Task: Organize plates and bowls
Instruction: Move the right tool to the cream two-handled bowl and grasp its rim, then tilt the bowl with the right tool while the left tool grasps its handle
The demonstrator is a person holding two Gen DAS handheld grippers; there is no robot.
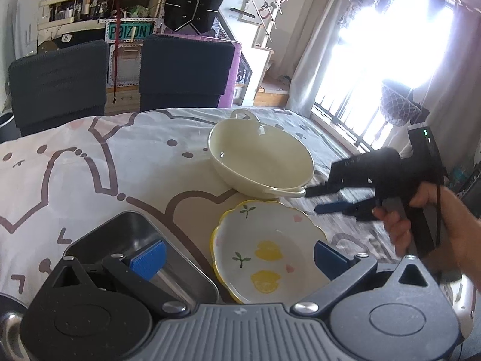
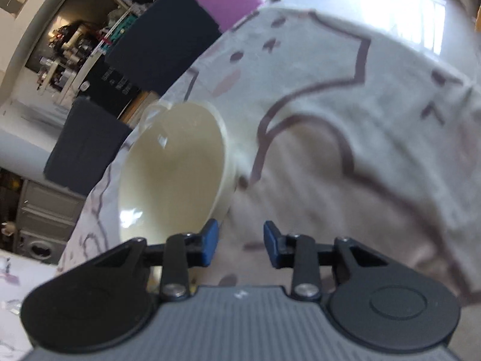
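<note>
Setting: a desk point(image 1: 90, 162) covered by a cartoon-printed cloth is shown, with two dark chairs point(image 1: 186, 69) behind it and a bright window to the right.

Cream bowl point(image 1: 258, 159): a wide, empty, two-handled bowl is seen resting alone on the cloth near the far side; nothing is stacked in or under it.

Lemon plate point(image 1: 267, 255): a scalloped plate with a yellow rim and lemon print is seen lying flat, just in front of the bowl and apart from it.

Metal tray point(image 1: 126, 234): a rectangular steel tray is placed beside the plate, on its left, partly hidden by the left gripper.

Left gripper point(image 1: 237, 255): its jaws are spread wide, with the lemon plate lying between and below them; nothing is gripped, and contact with the plate cannot be confirmed.

Right gripper point(image 2: 240, 243): it is held in a hand point(image 1: 427, 225) at the bowl's near handle. The jaws are partly closed with a clear gap left, and nothing is seen between the blue pads point(image 2: 210, 240); one pad lies just beside the bowl's rim.

Progress: no stacking or grouping is visible, so the task is judged to be at an early stage.

Remaining: the bowl and the plate are still to be lifted and set in order; the intended place for them cannot be told.
</note>
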